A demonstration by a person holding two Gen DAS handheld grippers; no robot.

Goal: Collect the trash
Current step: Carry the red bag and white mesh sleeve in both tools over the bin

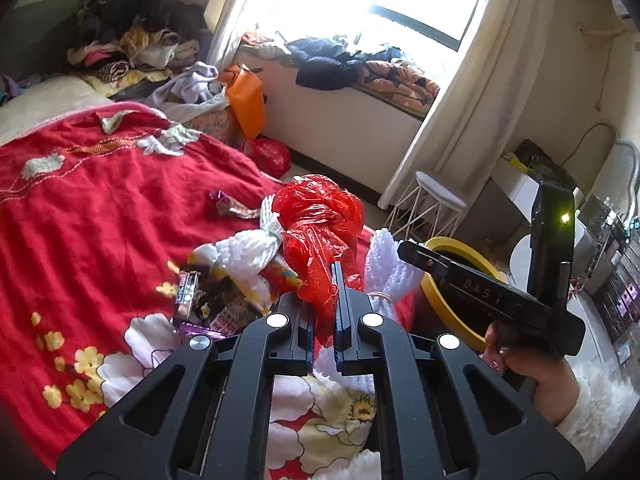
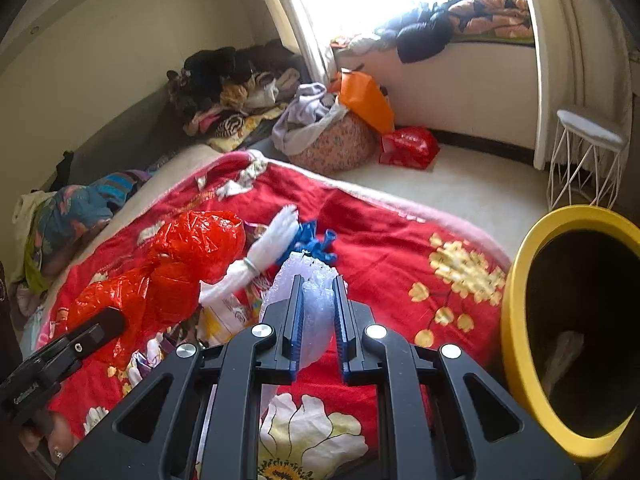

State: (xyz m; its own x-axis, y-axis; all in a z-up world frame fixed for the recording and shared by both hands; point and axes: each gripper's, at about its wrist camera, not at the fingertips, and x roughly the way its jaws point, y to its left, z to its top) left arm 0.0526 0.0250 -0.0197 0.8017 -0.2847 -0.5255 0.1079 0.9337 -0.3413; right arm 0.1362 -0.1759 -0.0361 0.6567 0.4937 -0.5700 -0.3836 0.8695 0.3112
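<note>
Two pieces of trash are pinched over the bed: red plastic bag by left tongs, bubble wrap by right tongs. Both should be kept squeezed until carried above the yellow bin.

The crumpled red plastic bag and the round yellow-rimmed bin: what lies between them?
In the right wrist view, the bubble wrap held in the right gripper, then bare red flowered blanket, lie between bag and bin.
</note>
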